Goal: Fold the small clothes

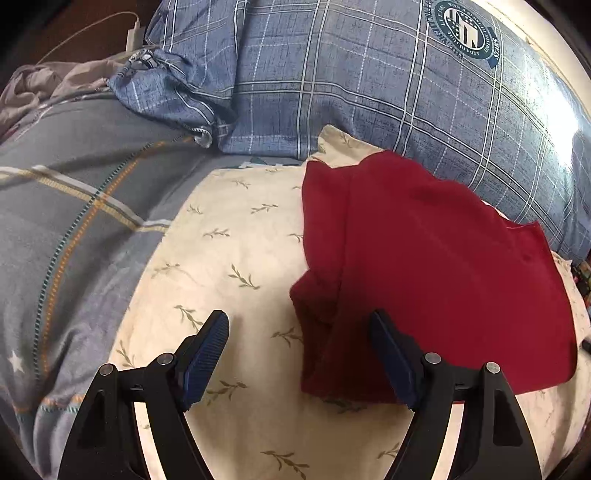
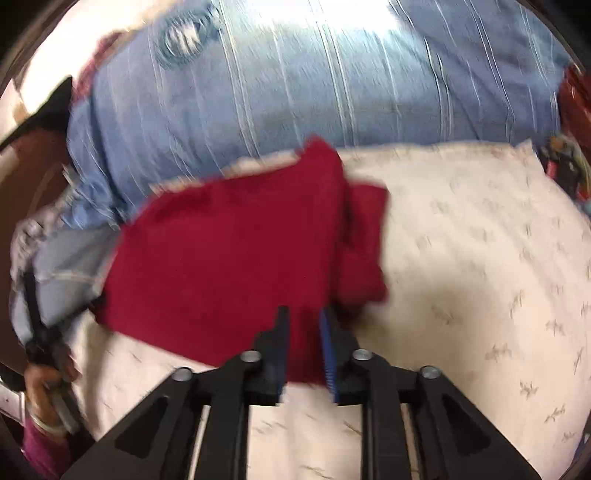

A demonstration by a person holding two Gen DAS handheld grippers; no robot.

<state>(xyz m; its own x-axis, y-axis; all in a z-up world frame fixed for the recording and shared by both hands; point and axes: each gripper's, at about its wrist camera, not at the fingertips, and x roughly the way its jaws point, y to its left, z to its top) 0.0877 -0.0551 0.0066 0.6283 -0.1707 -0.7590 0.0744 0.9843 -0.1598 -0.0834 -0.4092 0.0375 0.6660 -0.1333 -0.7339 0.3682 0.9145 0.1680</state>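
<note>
A dark red garment (image 1: 424, 258) lies partly folded on a cream pillowcase with leaf print (image 1: 229, 251). My left gripper (image 1: 297, 317) is open wide just above it. Its right finger (image 1: 388, 350) is over the garment's left edge and its left finger (image 1: 207, 347) is over bare pillowcase. In the blurred right wrist view the garment (image 2: 221, 258) fills the middle. My right gripper (image 2: 304, 312) has its jaws a narrow gap apart, and the garment's near edge lies in that gap. The cloth looks flat and I see no pinch in it.
A blue plaid pillow (image 1: 369, 81) with a round badge lies behind the garment. A grey striped duvet (image 1: 74, 221) is at the left, with a white charger and cable (image 1: 133, 33) beyond it. A hand (image 2: 44, 391) holds the other gripper's handle at the lower left.
</note>
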